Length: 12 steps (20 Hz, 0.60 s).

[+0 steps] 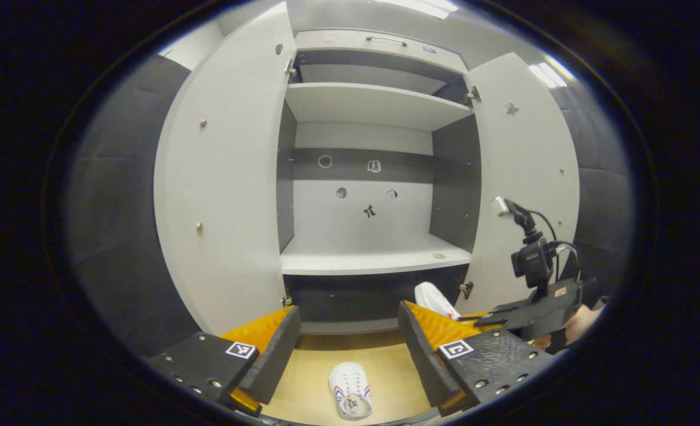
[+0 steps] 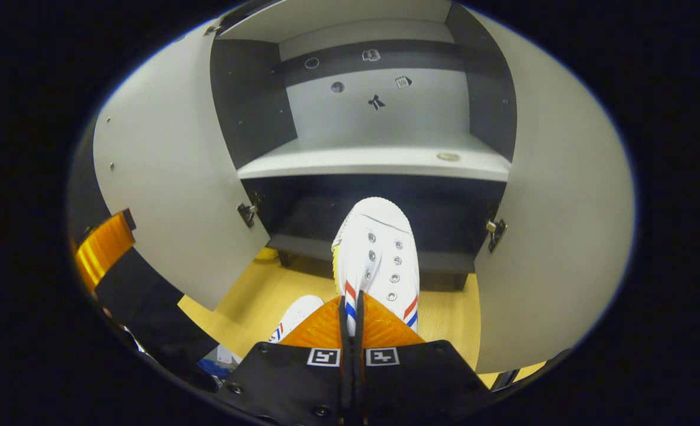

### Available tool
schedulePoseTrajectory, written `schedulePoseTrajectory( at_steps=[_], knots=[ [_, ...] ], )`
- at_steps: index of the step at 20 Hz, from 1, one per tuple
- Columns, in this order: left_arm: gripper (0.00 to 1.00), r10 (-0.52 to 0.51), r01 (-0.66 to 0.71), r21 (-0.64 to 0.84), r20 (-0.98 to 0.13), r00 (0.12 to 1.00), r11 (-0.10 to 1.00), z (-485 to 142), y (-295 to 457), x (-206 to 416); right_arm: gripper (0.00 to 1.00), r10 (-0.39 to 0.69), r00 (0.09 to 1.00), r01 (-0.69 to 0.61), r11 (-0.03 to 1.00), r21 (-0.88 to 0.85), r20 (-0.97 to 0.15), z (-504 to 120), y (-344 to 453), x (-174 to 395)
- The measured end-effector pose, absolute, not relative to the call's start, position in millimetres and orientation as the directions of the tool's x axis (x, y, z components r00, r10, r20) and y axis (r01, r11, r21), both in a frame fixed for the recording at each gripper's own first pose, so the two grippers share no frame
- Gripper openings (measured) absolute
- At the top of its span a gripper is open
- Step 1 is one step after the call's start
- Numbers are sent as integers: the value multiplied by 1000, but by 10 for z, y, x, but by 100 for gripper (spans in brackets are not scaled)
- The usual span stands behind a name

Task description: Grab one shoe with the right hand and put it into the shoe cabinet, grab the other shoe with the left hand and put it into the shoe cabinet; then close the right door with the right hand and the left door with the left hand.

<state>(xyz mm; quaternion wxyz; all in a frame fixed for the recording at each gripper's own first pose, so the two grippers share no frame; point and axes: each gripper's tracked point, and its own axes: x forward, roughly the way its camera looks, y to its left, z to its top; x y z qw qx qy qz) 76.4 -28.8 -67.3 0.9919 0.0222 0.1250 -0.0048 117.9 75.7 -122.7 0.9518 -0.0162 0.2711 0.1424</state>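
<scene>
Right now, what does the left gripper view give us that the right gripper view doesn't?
Left gripper view: the cabinet's upper shelf, the right gripper's body with its camera, and the left gripper open above the floor shoe.
Right gripper view: the right gripper shut on the held shoe, toe aimed at the dark bottom compartment.
Shared: both doors open, the middle shelf, both shoes, the wooden floor.

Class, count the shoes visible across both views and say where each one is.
2. One shoe is held in the right tool, toe toward the cabinet. The other shoe lies on the floor.
</scene>
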Motion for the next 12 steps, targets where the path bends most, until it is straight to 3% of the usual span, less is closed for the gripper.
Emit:
schedulePoseTrajectory(
  at_steps=[12],
  knots=[
    [97, 23, -7, 77, -209, 978, 997, -549, -61, 757, 2, 248, 934, -243, 969, 54, -257, 109, 852, 2183]
  ],
)
